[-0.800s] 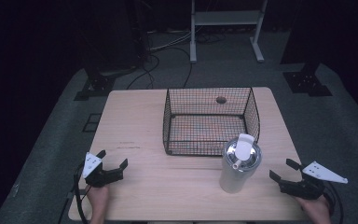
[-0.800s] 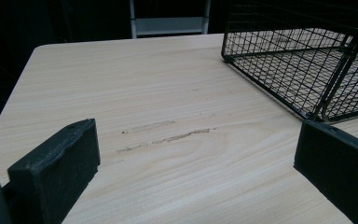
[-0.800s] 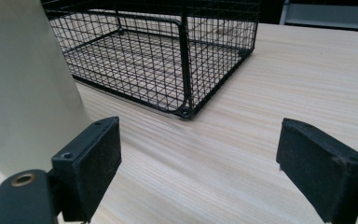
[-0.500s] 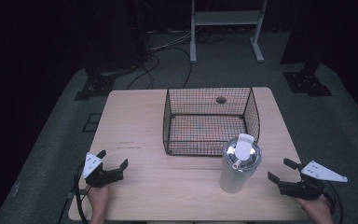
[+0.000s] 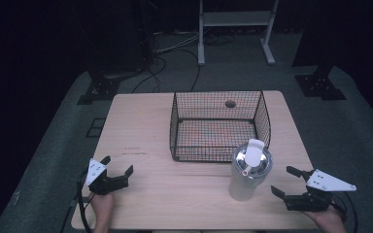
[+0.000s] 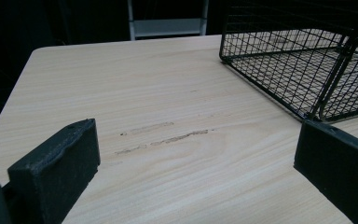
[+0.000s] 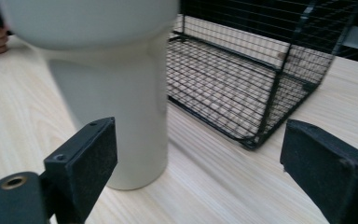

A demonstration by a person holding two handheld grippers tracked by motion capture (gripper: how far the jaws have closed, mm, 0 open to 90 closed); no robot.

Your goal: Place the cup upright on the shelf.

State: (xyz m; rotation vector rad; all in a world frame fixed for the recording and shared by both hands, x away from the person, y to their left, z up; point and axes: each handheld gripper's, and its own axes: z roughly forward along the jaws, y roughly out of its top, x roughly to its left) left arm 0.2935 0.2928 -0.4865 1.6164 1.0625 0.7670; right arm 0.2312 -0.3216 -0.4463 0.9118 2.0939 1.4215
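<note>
High view: your right gripper [image 5: 291,183], fingers spread and empty, sits just right of the upright tumbler [image 5: 249,170]; your left gripper [image 5: 115,169], also spread, lies well apart.

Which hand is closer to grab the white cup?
Probably the right gripper: it sits open just beside the white cup, whereas the left gripper is across the table.

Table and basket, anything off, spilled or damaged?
Nothing spilled or tipped. The tumbler stands upright, just in front of the wire basket, which sits square on the table. Only flaw: scuff marks in the wood near the left gripper.
</note>
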